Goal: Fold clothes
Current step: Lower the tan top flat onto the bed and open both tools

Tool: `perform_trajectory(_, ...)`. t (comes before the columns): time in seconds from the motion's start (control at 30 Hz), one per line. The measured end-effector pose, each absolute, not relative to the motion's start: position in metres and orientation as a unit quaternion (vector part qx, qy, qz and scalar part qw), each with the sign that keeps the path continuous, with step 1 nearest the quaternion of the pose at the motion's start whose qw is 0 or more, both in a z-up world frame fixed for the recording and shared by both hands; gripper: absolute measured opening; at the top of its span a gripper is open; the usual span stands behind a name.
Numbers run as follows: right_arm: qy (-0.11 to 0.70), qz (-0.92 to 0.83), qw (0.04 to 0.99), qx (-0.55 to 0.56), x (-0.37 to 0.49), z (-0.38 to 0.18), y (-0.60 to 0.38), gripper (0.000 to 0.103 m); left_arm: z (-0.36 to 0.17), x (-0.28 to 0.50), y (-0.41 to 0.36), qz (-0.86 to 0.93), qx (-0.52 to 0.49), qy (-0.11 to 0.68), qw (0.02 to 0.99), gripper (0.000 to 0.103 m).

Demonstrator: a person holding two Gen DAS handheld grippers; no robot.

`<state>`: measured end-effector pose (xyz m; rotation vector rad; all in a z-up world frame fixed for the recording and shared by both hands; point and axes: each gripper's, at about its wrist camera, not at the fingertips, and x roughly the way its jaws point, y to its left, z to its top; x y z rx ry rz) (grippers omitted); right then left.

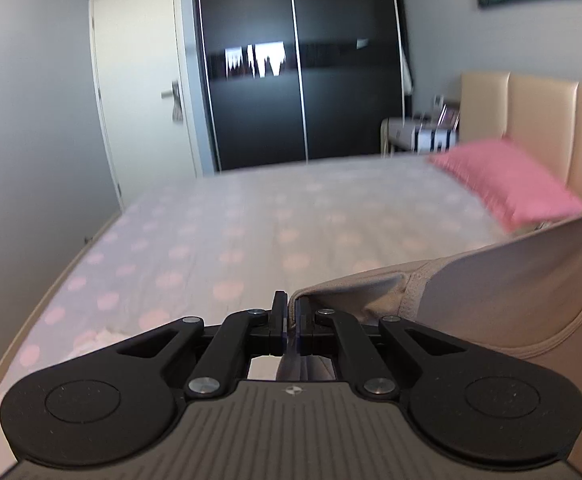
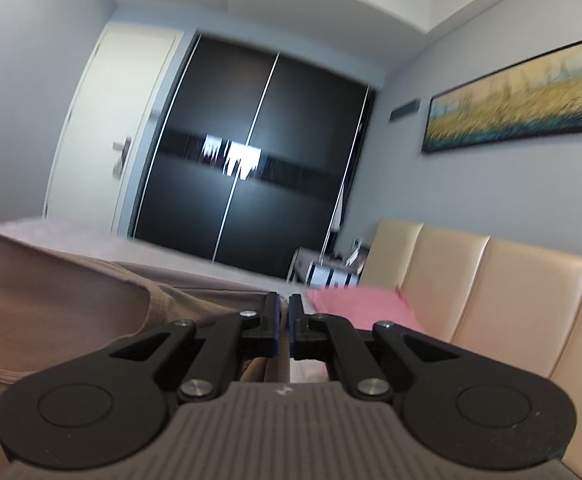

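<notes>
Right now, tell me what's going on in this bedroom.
A person is folding laundry with a handheld gripper in each hand. The left gripper and the right gripper are both shut on a beige garment, one at each end, so it hangs stretched between them above the dotted bedspread. A pink pillow lies by the padded headboard. No fold is made yet.

- A home bedroom: a bed with a spotted sheet and a pink pillow by its padded headboard.
- A dark sliding-door wardrobe beside a white door.
- A framed landscape painting above the headboard.
</notes>
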<state>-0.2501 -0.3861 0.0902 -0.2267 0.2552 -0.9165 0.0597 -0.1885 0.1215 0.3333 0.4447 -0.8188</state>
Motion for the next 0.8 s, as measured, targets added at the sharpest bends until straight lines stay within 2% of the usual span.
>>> perform_trajectory(0.33, 0.287, -0.425, 0.855, -0.078, -0.129, -0.028, -0.492, 0.004, -0.008, 0.142, -0.269, -0.363, 0.216, 0.32, 0.848, 0.002)
perform_trajectory(0.63, 0.39, -0.376, 0.841, -0.014, -0.092, -0.127, -0.536, 0.005, -0.103, 0.164, -0.299, -0.376, 0.261, 0.38, 0.804, 0.002)
perform_trajectory(0.73, 0.408, -0.357, 0.84, 0.004, -0.086, -0.142, -0.543, 0.007, -0.115, 0.165, -0.297, -0.382, 0.266, 0.387, 0.796, 0.005)
perform_trajectory(0.8, 0.415, -0.353, 0.839, 0.011, -0.087, -0.144, -0.546, 0.012, -0.114, 0.165, -0.294, -0.381, 0.264, 0.381, 0.8, 0.014)
